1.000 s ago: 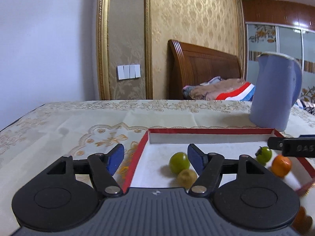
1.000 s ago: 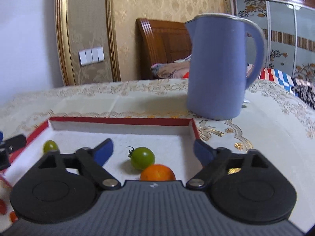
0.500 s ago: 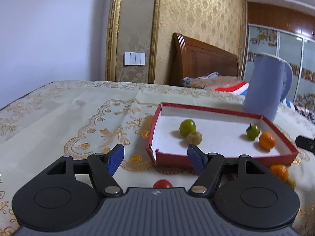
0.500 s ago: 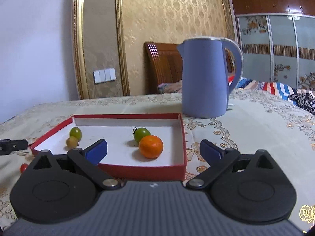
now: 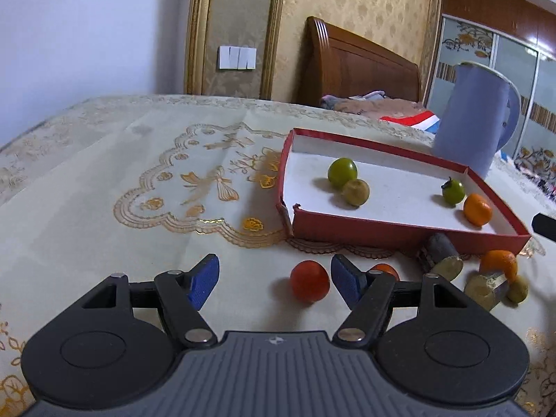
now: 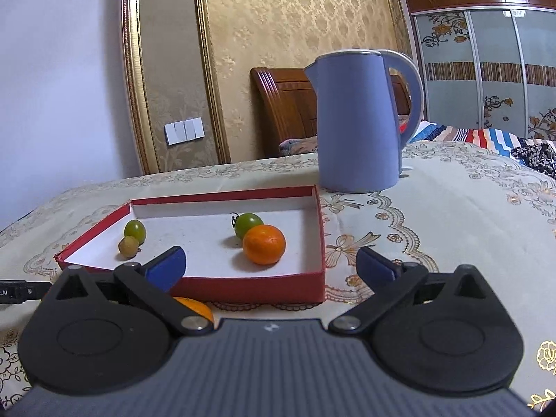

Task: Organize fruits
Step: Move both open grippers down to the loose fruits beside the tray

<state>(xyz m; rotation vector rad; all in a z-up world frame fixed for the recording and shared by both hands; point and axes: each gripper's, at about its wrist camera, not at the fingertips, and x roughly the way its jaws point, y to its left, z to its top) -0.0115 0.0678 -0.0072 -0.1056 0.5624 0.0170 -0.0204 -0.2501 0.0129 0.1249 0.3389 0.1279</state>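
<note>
A red box (image 5: 410, 234) with a white floor holds a green fruit (image 5: 342, 172), a yellowish one (image 5: 355, 191), a green tomato (image 5: 452, 191) and an orange (image 5: 477, 209). In front of it on the cloth lie a red tomato (image 5: 309, 280), another red one (image 5: 384, 270) half hidden, an orange (image 5: 499, 261) and a small yellow fruit (image 5: 517, 289). My left gripper (image 5: 274, 279) is open and empty, the red tomato between its pads. My right gripper (image 6: 271, 266) is open and empty before the box (image 6: 250, 283); an orange (image 6: 194, 307) lies under its left finger.
A blue kettle (image 6: 361, 121) stands behind the box's right corner. Two dark cylinders with gold ends (image 5: 443, 255) lie by the loose fruit. The embroidered tablecloth (image 5: 139, 187) covers the table. A bed headboard (image 5: 358, 66) stands behind the table.
Both grippers have pulled back and up out of the box, toward the table's near side. The loose fruit in front of the box has come into view. Both stay open.
</note>
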